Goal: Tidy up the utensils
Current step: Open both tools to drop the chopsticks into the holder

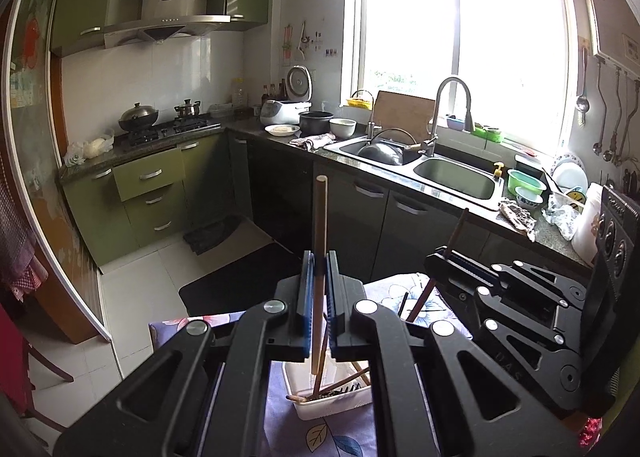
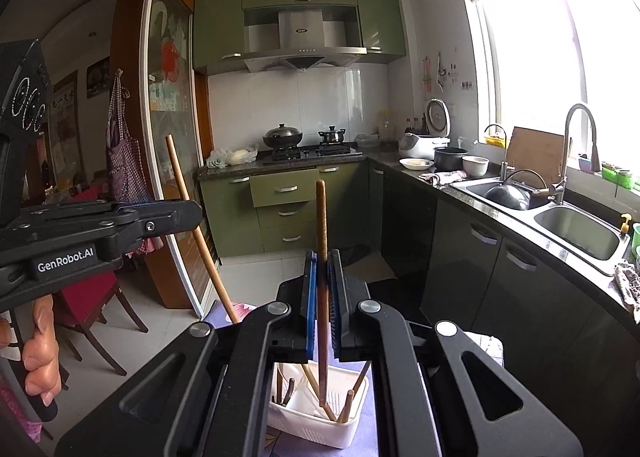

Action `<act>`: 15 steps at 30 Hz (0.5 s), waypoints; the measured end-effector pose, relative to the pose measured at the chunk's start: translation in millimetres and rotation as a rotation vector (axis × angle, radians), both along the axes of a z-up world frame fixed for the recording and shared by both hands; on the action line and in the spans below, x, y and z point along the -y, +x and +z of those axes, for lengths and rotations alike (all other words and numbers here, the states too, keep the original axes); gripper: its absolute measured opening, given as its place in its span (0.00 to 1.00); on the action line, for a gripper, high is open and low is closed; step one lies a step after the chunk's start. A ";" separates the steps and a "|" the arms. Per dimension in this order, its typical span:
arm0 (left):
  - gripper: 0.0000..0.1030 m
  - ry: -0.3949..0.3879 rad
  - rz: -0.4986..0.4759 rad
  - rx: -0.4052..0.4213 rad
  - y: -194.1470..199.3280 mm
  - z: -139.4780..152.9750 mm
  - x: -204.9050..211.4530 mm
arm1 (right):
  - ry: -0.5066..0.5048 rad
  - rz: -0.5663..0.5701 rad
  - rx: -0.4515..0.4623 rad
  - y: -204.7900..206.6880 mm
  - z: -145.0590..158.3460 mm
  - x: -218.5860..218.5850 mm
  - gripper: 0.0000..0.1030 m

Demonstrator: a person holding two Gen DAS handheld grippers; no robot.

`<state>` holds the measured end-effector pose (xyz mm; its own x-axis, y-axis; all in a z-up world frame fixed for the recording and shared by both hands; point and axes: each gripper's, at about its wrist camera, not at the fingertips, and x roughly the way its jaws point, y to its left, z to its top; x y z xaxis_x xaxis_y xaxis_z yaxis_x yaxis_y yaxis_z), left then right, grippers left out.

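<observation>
Both grippers, left gripper [image 1: 319,277] clenched on a pale chopstick [image 1: 320,241] and right gripper [image 2: 321,285] on a dark chopstick [image 2: 321,241], should keep them upright above the white basket [image 2: 316,431] at 6 o'clock.

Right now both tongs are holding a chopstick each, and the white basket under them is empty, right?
Not quite. The white basket isn't empty: several chopsticks lean inside it, as the right wrist view shows. The rest holds: the left tongs grip a light chopstick, and the right tongs grip a dark chopstick.
</observation>
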<state>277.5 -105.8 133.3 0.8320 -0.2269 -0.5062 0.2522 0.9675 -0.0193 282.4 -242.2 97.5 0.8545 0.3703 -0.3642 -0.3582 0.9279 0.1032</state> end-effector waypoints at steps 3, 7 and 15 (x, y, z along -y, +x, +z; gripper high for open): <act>0.06 0.006 -0.004 -0.045 6.8 -17.2 -2.3 | 0.007 0.003 -0.026 5.3 -13.5 2.0 0.06; 0.06 0.016 -0.017 -0.090 6.4 -37.9 -2.0 | 0.002 0.010 -0.046 3.6 -27.5 -1.6 0.07; 0.06 0.023 -0.020 -0.107 -9.9 -48.5 -3.3 | 0.012 0.012 -0.043 -21.0 -29.4 1.9 0.17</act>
<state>267.7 -102.4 84.8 0.7685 -0.2307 -0.5968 0.2693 0.9627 -0.0253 261.3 -244.1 68.2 0.8335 0.3851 -0.3962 -0.3642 0.9222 0.1302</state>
